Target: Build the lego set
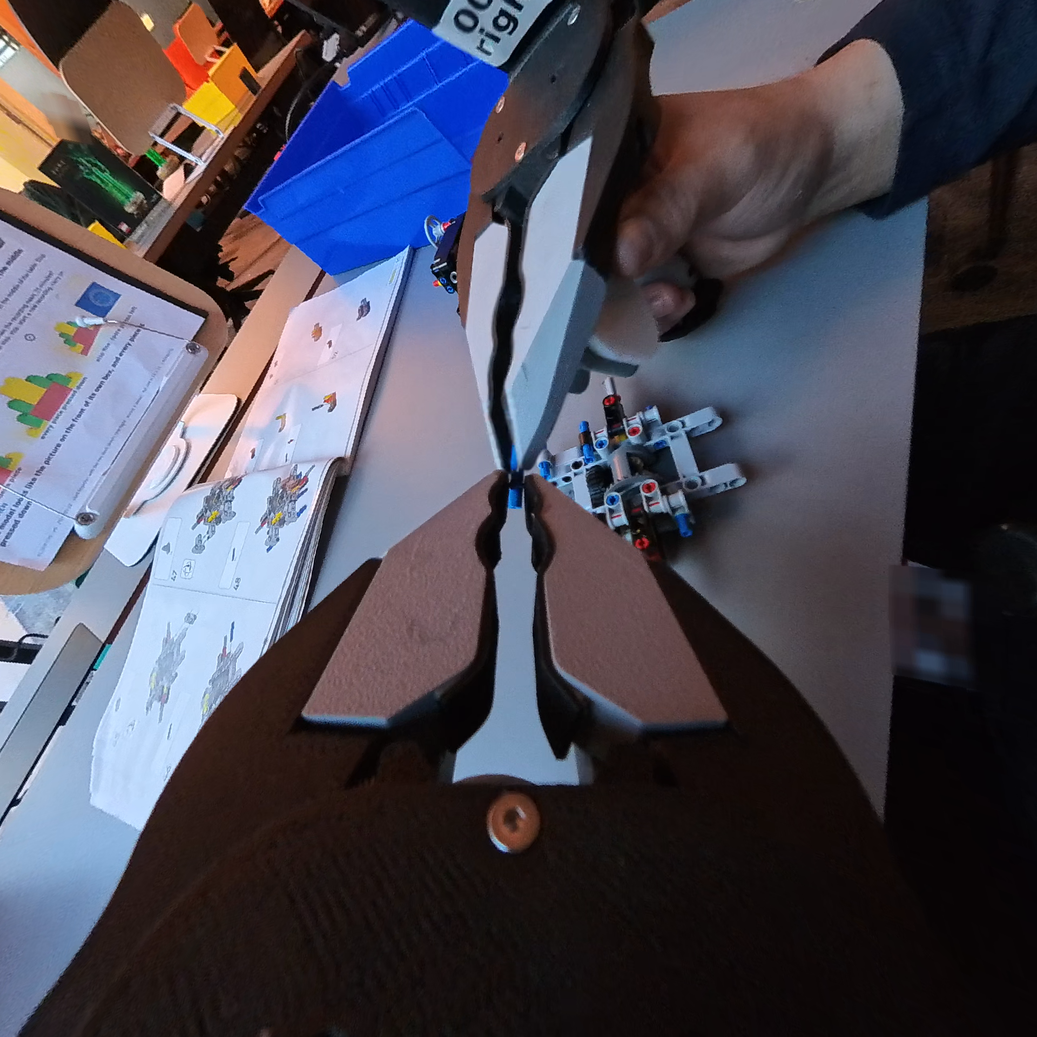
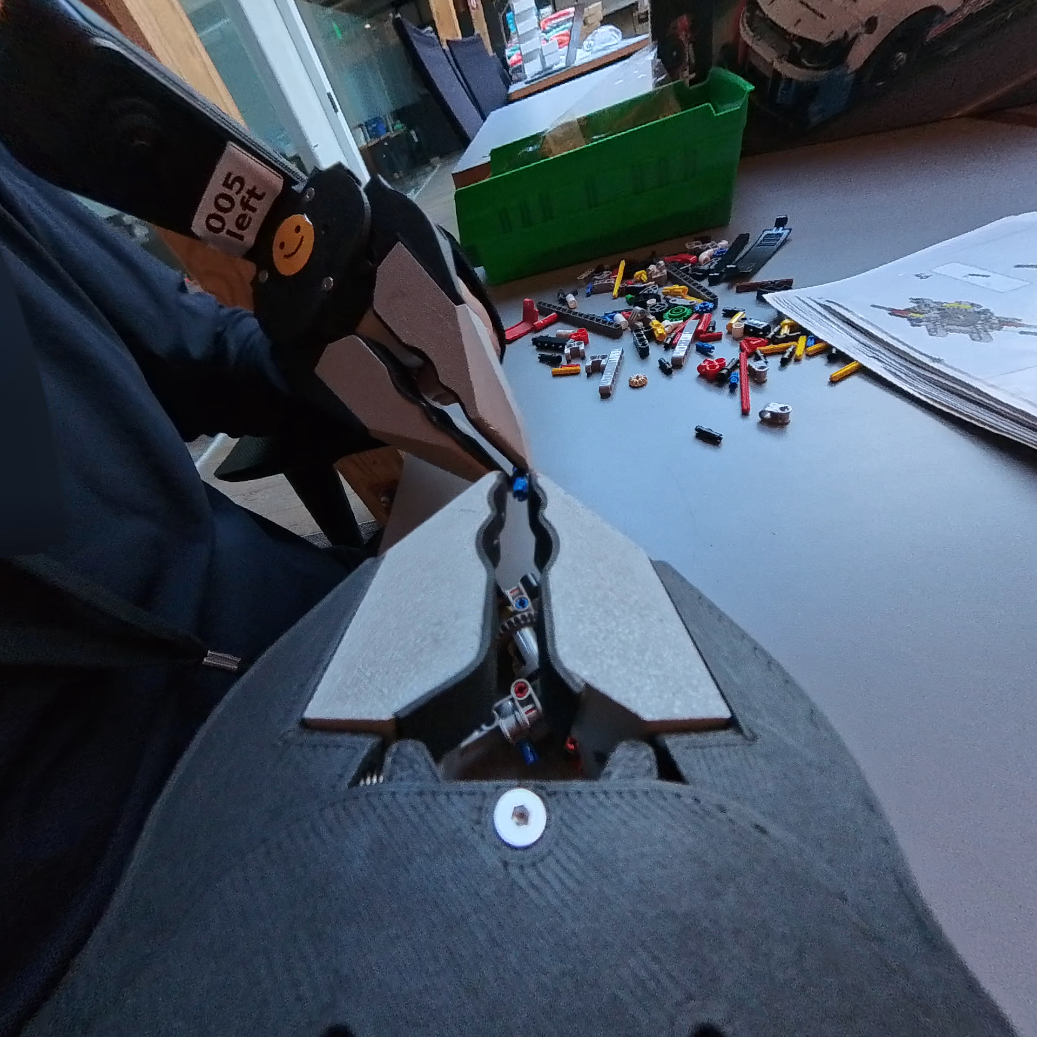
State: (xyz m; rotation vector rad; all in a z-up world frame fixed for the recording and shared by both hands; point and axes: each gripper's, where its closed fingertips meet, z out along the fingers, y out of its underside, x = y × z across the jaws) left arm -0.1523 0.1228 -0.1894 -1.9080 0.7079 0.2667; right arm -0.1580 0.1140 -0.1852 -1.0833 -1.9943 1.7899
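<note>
Currently, you are holding both tools tip to tip above the counter point(image 2: 842, 561), with one small blue pin point(image 1: 514, 494) caught between them. Your left tool point(image 1: 514, 487) is clenching on the pin near its tips, and the left fingers point(image 1: 449, 595) are pressing on the pin from both sides. Your right tool point(image 2: 521, 487) is closing on the same pin point(image 2: 520, 487) from the opposite end. Both tools appear to be gripping it at once, which suggests a hand-over or a re-grip, with each tool taking one end so the piece is not dropping.

The pin is sitting in the air, off the counter, just beside the grey assembly point(image 1: 645, 477) in the left wrist view. Its long axis is running along the line that joins the two tools, so one end is pointing into each. In the left wrist view that axis is reading nearly vertical.

The assembly is lying flat on the counter under the right tool. Loose parts point(image 2: 673, 325) are lying scattered farther off, in front of a green bin point(image 2: 606, 196). An open booklet point(image 1: 224, 561) is lying to the side, near a blue bin point(image 1: 381, 168).
</note>
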